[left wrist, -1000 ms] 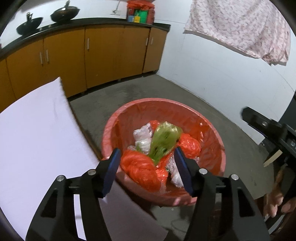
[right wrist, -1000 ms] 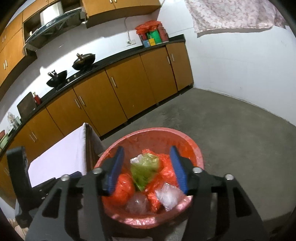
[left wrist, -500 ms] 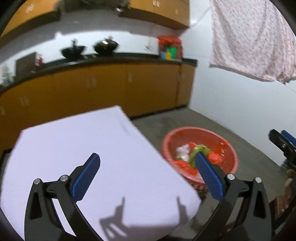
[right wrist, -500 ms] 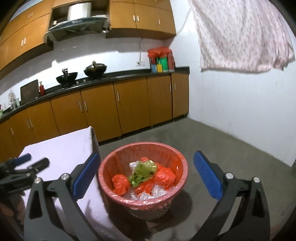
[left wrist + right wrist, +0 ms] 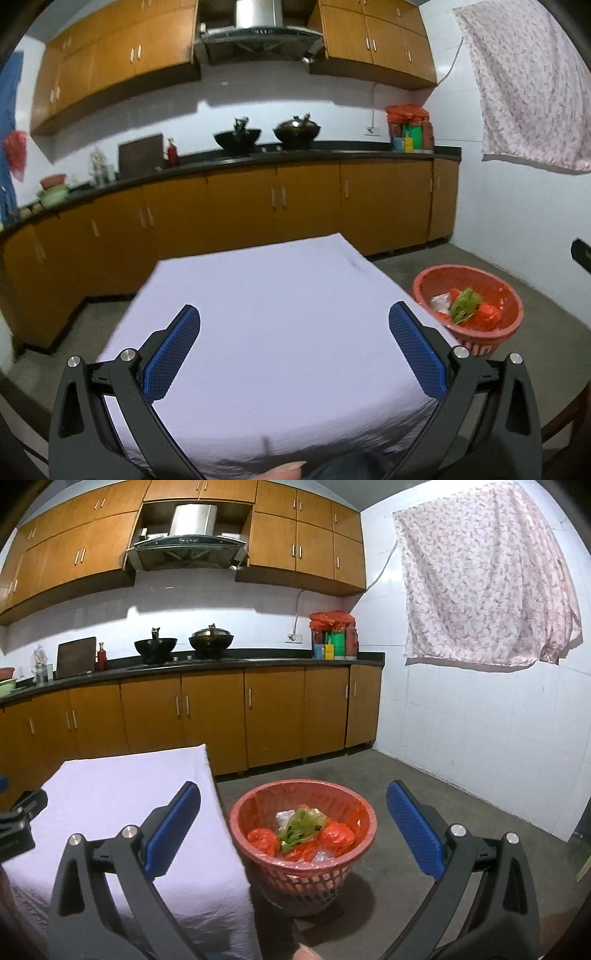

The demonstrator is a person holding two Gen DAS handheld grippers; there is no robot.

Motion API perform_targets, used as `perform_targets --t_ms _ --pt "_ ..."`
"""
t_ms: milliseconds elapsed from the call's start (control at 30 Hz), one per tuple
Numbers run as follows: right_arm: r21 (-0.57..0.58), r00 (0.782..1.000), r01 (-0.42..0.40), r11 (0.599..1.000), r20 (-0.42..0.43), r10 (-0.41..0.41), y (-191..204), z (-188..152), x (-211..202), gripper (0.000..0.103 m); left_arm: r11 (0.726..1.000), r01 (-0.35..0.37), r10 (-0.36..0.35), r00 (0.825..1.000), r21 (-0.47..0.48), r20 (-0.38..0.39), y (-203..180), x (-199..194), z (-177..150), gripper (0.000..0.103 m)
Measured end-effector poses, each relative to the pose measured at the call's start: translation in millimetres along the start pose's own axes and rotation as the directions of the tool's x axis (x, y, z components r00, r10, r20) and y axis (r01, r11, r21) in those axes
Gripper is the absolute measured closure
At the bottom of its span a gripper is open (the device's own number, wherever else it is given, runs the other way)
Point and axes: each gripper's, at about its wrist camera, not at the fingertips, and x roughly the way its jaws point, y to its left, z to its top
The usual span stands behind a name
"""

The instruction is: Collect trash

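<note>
A red basket (image 5: 347, 871) with a red liner stands on the floor beside the table. It holds crumpled bags: a green one (image 5: 303, 825), red ones (image 5: 336, 834) and clear ones. It also shows in the left wrist view (image 5: 476, 338) at the right. My left gripper (image 5: 293, 345) is open and empty above the white tablecloth (image 5: 266, 332). My right gripper (image 5: 293, 827) is open and empty, held back from and above the basket.
Brown cabinets (image 5: 214, 716) under a black counter run along the back wall, with two woks (image 5: 210, 640) and boxes (image 5: 332, 638) on top. A floral cloth (image 5: 484, 579) hangs on the right wall. Grey floor (image 5: 424, 805) surrounds the basket.
Both grippers have opened wide, risen and pulled back from the basket. The left one has swung left over the table. The bags lie in the basket.
</note>
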Motion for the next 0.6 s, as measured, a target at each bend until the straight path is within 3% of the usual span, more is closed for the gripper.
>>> perform_targets --t_ms 133,600 --pt "-0.009 1.000 -0.010 1.000 0.002 0.010 7 -3 -12 0.004 0.999 -0.041 0.041 0.999 -0.002 0.030 1 -16 -3 0.002" --pt "-0.023 1.000 0.010 1.000 0.026 -0.009 14 -13 -45 0.004 0.999 -0.031 0.033 0.999 -0.032 0.036 1 -46 -18 0.002"
